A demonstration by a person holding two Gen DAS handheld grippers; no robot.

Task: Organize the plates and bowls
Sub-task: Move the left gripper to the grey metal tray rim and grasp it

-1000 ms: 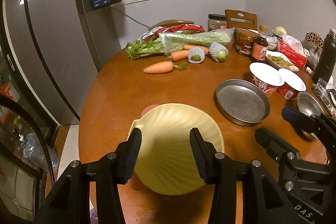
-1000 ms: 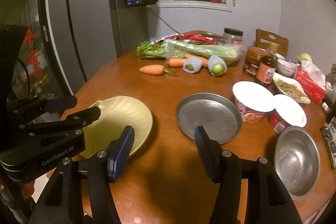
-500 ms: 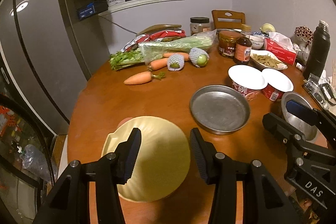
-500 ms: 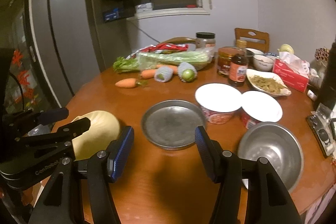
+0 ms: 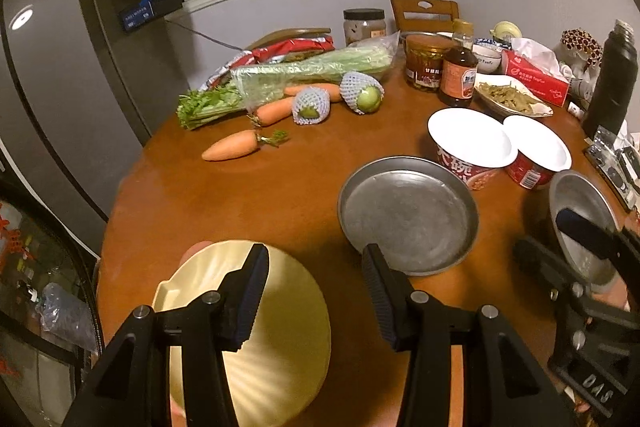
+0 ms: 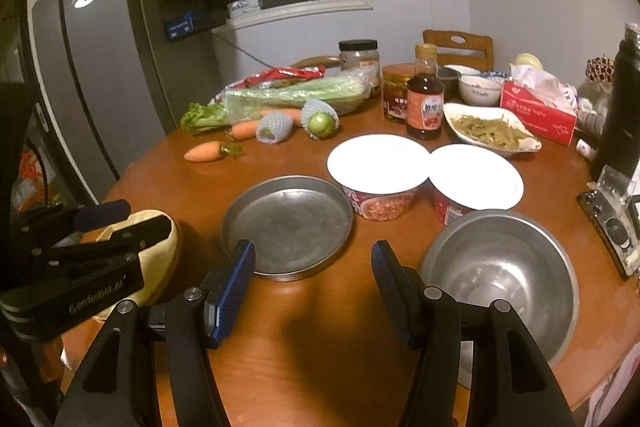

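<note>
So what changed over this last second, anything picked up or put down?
Both grippers swung right across the table: the yellow plate slid to the lower left of each view, and the steel bowl came into full view beside the right gripper. Nothing was grasped or released. The left gripper and right fingers kept their gap; the steel pan and food stayed put.

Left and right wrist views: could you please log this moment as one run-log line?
left gripper: jaws open, empty | right gripper: jaws open, empty | yellow plate, metal plate, metal bowl: apart on table
</note>
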